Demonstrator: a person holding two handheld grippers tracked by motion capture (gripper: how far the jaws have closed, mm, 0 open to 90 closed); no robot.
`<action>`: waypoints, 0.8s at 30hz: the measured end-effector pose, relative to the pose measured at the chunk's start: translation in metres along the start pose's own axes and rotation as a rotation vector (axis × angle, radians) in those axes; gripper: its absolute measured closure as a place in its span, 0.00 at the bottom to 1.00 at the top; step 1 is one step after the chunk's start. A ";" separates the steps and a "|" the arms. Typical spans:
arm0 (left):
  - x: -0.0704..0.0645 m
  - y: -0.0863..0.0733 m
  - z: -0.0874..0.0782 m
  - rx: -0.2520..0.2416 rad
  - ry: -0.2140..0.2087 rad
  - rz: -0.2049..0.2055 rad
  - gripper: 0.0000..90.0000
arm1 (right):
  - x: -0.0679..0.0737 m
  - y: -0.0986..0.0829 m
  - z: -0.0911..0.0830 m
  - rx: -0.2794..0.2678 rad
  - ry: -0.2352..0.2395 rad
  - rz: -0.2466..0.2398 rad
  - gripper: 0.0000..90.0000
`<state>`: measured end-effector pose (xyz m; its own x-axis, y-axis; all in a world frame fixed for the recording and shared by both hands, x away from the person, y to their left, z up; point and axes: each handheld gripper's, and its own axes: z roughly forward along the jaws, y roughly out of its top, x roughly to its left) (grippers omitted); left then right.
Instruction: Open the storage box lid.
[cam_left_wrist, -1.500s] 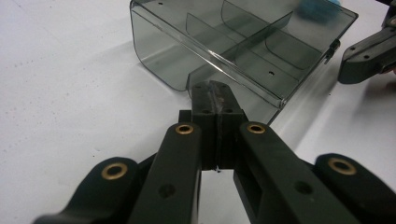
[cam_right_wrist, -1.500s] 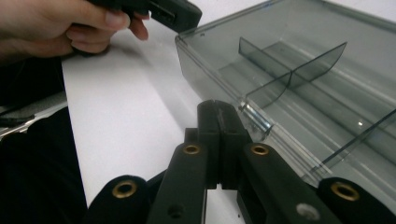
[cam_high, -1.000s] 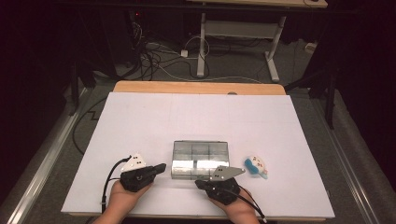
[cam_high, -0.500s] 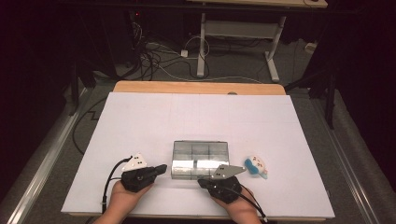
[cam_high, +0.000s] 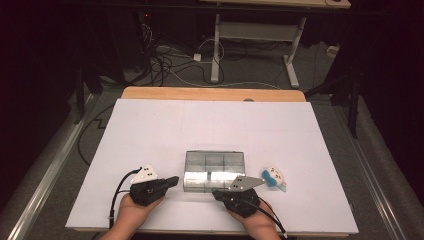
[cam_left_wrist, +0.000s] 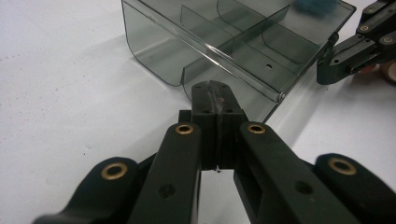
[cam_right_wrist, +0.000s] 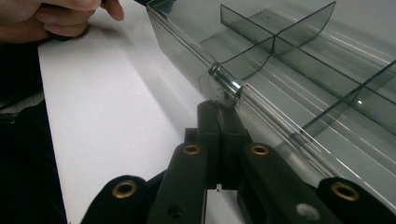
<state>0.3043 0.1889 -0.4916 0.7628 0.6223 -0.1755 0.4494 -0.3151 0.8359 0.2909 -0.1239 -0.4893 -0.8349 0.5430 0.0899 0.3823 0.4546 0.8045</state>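
White table (cam_high: 150, 130), wide and mostly bare. Near its front edge, at centre, sits a clear smoky compartment box (cam_high: 215, 170), dividers visible inside, compartments apparently empty.

Left gripper (cam_high: 170, 181) lies low at the box's left front corner; in the left gripper view its jaws are pressed together with nothing between them, tips almost at the box's near edge (cam_left_wrist: 233, 65). Right gripper (cam_high: 218, 191) at the front wall, jaws likewise closed flat on each other, tips just under the small latch (cam_right_wrist: 224, 88) on the rim. A small blue-and-white object (cam_high: 273, 178) lies just right of the box, untouched.

Risks, as I judge them: the box is light and the tabletop slick, so a push at the latch with closed tips could skate the whole box away rather than open it. If the left gripper does not brace the corner, the box may pivot. Tips could also slip off the narrow latch, and a sliding box could nudge the blue-and-white object.
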 end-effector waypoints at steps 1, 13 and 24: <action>0.000 0.000 0.000 0.000 0.000 0.000 0.97 | 0.000 0.000 0.000 -0.001 0.000 -0.001 1.00; 0.000 0.000 0.000 0.004 -0.003 0.004 0.97 | 0.000 0.000 -0.001 -0.011 0.008 -0.008 1.00; 0.000 0.000 0.000 0.004 -0.002 0.004 0.97 | -0.001 -0.001 -0.001 0.013 -0.008 -0.002 1.00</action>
<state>0.3042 0.1884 -0.4916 0.7656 0.6196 -0.1729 0.4478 -0.3204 0.8347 0.2908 -0.1255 -0.4893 -0.8328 0.5473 0.0834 0.3852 0.4647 0.7972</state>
